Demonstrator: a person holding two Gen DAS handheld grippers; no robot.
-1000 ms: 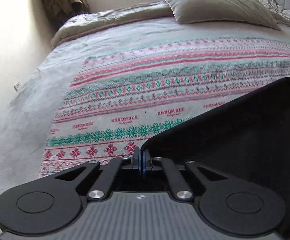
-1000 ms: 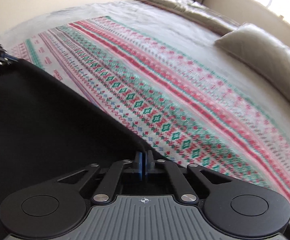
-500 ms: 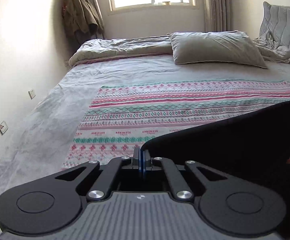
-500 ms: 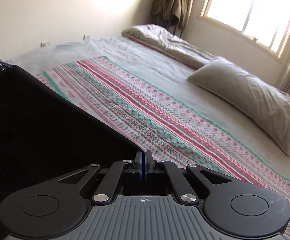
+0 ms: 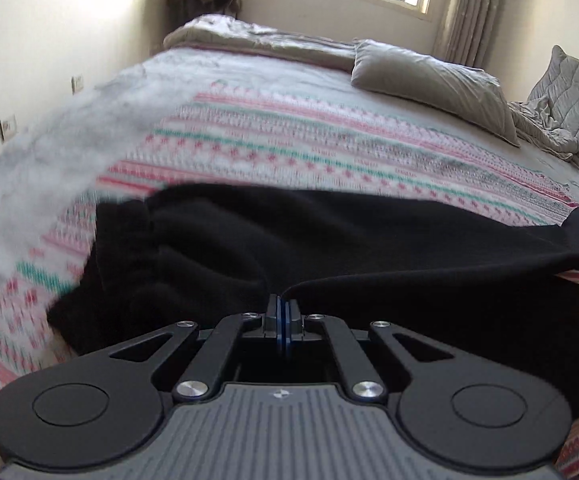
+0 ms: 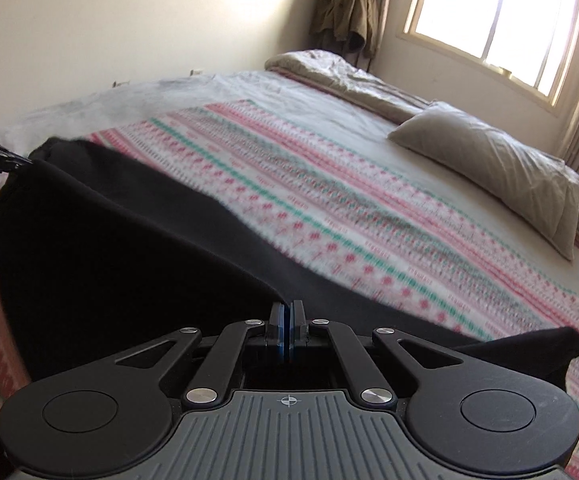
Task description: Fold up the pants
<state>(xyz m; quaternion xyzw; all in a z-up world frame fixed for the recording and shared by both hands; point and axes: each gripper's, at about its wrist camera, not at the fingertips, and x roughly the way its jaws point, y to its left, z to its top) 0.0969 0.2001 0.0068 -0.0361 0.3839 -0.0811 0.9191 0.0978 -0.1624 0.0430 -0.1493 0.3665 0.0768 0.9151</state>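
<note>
1. Pants (image 5: 329, 248), black, were stretched between the two grippers over a patterned blanket (image 5: 329, 148) on the bed (image 5: 89, 120); in the left wrist view their bunched part lay on the blanket toward 9 o'clock.
2. The left hand-held gripper (image 5: 283, 312) was closed, its blue pads pressed together on a fold of the pants' edge at 6 o'clock in its own view.
3. The right hand-held gripper (image 6: 288, 316) was likewise closed tight on the black cloth, at 6 o'clock in the right wrist view.
4. In the left wrist view the edge of the pants ran taut toward 3 o'clock, where the other gripper's tip pinched a corner at the frame edge.
5. In the right wrist view the cloth ran toward 9 o'clock, to the left gripper's tip at the frame edge.
6. A grey pillow (image 6: 497, 168) lay on the bed toward 2 o'clock, below a bright window (image 6: 497, 20).
7. A crumpled duvet (image 5: 265, 36) sat at 12 o'clock in the left wrist view, with a garment (image 6: 349, 8) hanging in the corner beside it.
</note>
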